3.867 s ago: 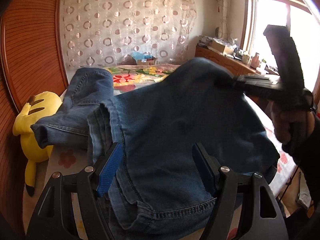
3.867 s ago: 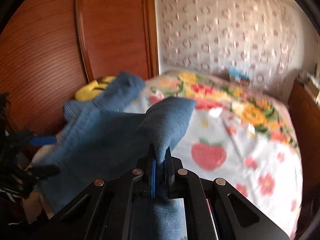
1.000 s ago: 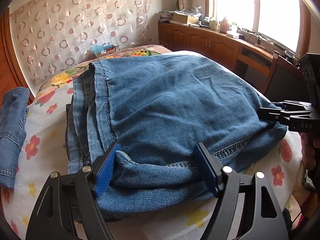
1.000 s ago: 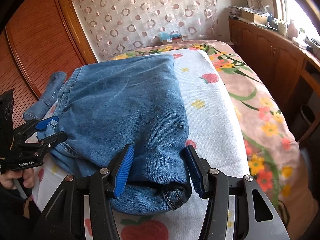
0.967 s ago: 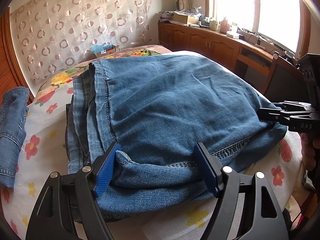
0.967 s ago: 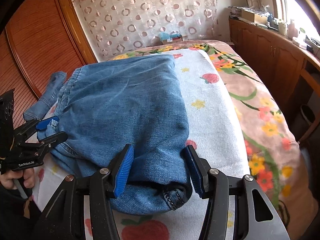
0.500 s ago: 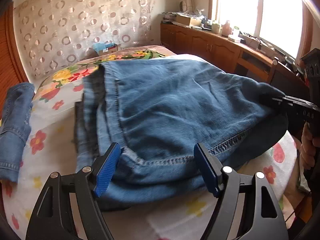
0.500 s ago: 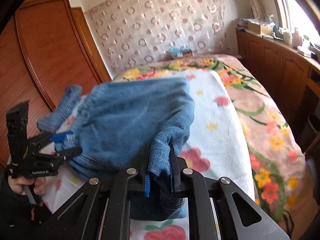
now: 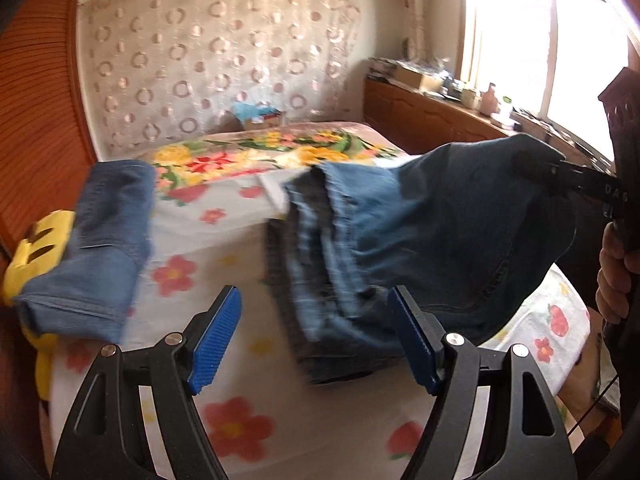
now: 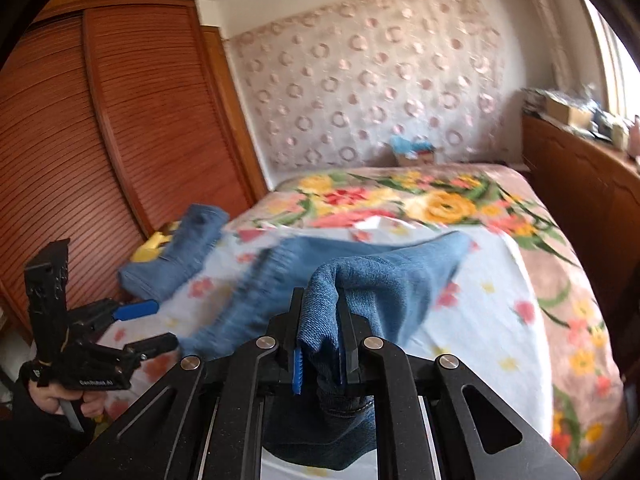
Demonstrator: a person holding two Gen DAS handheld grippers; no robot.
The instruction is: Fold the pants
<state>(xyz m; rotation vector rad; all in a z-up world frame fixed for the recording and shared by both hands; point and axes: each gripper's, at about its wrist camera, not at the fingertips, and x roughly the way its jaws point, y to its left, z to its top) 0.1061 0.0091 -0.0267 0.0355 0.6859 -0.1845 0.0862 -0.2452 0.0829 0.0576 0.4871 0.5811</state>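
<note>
- Nearest to us in the right wrist view, our right gripper (image 10: 320, 344) is clenched on a thick fold of the jeans (image 10: 360, 276); its jaws have just closed, and denim bulges out above and hangs below the pads.
- In the left wrist view our left gripper (image 9: 316, 336) stands wide apart, grasping nothing; the blue pads (image 9: 214, 336) flank the near end of the jeans (image 9: 400, 240) without pressing on it, as far as the blur lets us judge.
- The jeans are a folded stack, one corner lifted off the bed (image 9: 240, 400) by the right gripper (image 9: 560, 172), the rest sagging down to the floral sheet.
- Their long axis runs from the raised corner at the right of the left wrist view down towards the layered edges near the middle of the bed.
- A hand (image 9: 616, 272) holds the right gripper's handle at the picture's edge.
- Further off, at the left side of the bed, a second denim piece (image 9: 104, 240) lies well apart from the jeans, resting on a yellow plush toy (image 9: 36, 244).
- Beyond these, a small box (image 9: 260, 116) sits at the head of the bed, in front of a circle-patterned curtain (image 9: 220, 60).
</note>
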